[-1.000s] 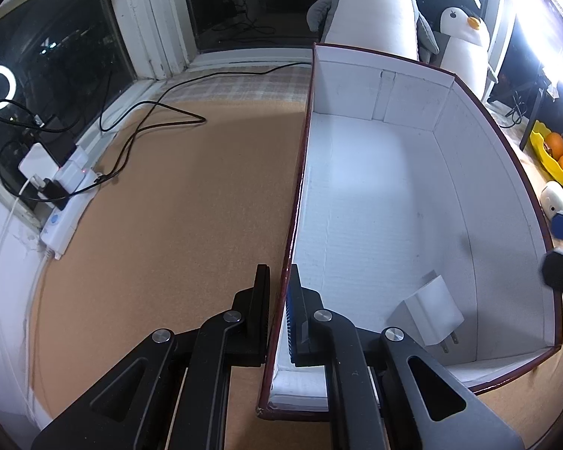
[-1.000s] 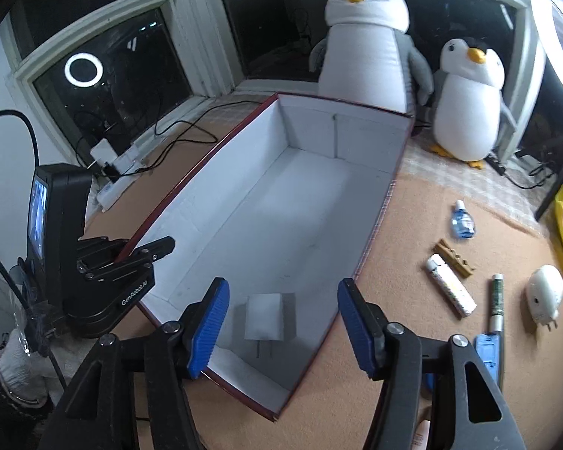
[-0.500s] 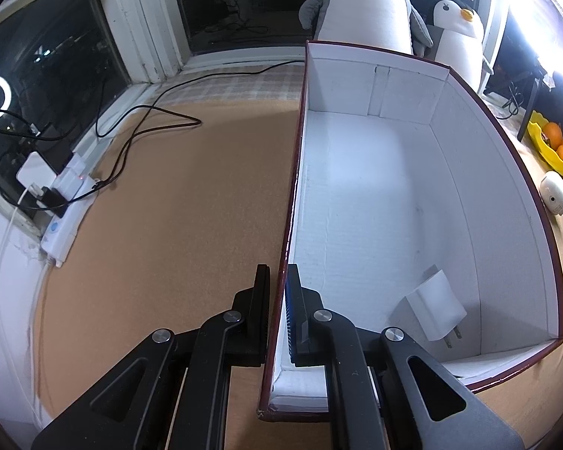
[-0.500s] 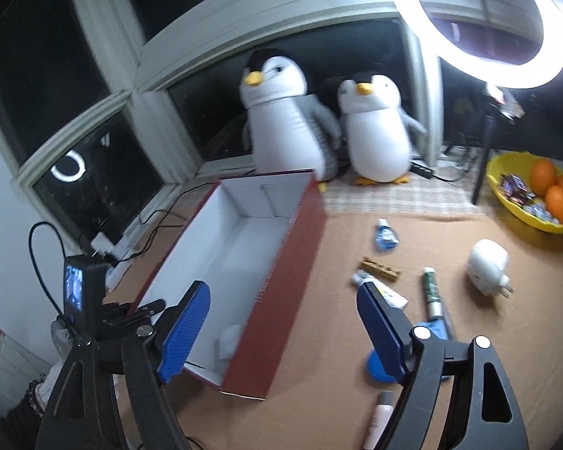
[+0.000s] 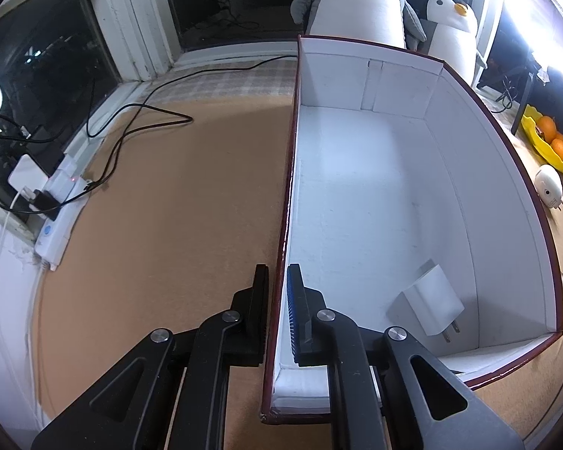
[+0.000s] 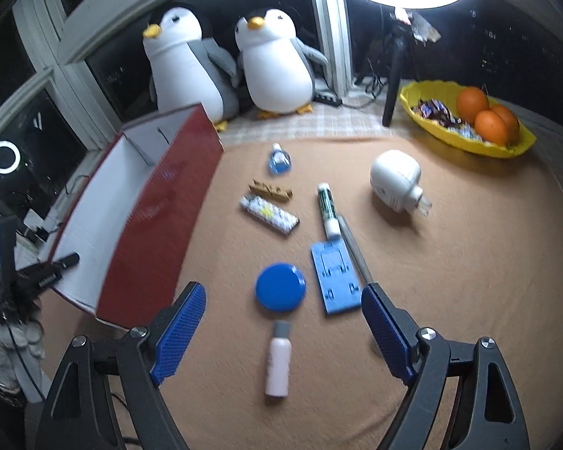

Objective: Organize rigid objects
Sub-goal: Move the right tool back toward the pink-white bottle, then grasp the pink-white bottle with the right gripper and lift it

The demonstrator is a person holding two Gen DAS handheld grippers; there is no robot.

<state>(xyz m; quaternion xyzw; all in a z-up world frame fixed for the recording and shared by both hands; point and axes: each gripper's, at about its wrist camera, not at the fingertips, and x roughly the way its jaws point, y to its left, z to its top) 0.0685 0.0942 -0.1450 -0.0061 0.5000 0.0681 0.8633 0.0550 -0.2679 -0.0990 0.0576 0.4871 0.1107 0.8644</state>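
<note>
My left gripper (image 5: 277, 281) is shut on the left wall of the red box (image 5: 287, 172), white inside; a white charger (image 5: 433, 305) lies in its near right corner. The box also shows in the right wrist view (image 6: 157, 202). My right gripper (image 6: 283, 300) is open and empty above the brown mat. Under it lie a blue round lid (image 6: 279, 287), a blue flat stand (image 6: 336, 277), a small white bottle (image 6: 277, 360), a green-white tube (image 6: 328, 208), a patterned bar (image 6: 270, 214), a wooden clip (image 6: 270, 190), a blue dropper bottle (image 6: 279, 159) and a white round plug device (image 6: 396, 182).
Two plush penguins (image 6: 221, 63) stand behind the box. A yellow bowl (image 6: 469, 138) with oranges sits at the back right by a ring light stand (image 6: 392, 82). A power strip with cables (image 5: 56, 202) lies at the left window edge.
My right gripper has swung from over the box to the right, now over the loose objects on the mat. My left gripper still pinches the box wall.
</note>
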